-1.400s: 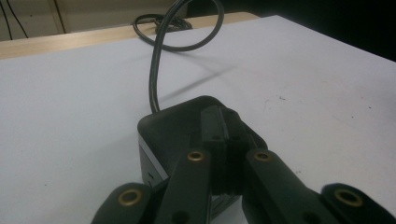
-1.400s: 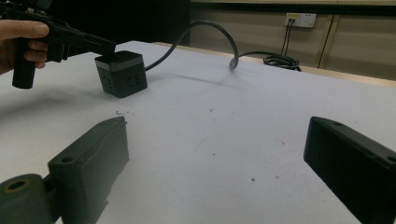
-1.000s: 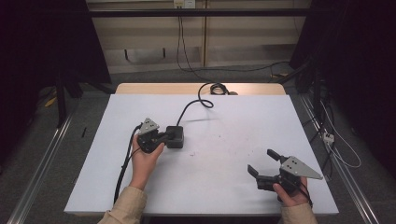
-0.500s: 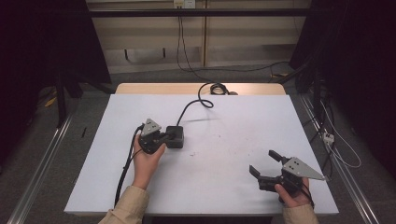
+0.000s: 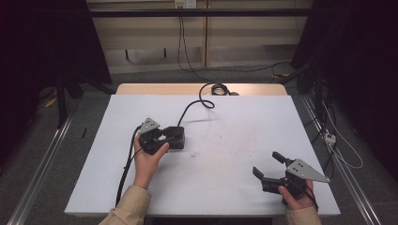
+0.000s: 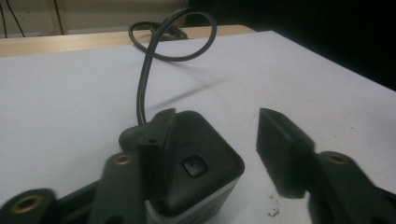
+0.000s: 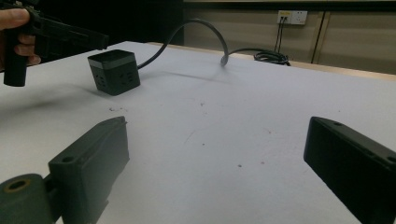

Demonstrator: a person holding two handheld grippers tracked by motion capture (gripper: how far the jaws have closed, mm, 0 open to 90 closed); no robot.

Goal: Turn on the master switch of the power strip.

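I count one black power cube [image 5: 175, 137] on the white counter [image 5: 225, 154], left of centre, with one thick cord [image 5: 193, 107] curling off toward the far edge. My left claw [image 5: 159, 139] sits right at it, jaws spread, one jaw resting over the cube's top (the other stands clear beside it). My right claw [image 5: 268, 167] hovers well apart near the front right corner, jaws wide and holding nothing.

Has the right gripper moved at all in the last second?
Yes. The right gripper has slid a little toward the table's near edge in the high view, jaws open. The black power cube by the left gripper stayed put.
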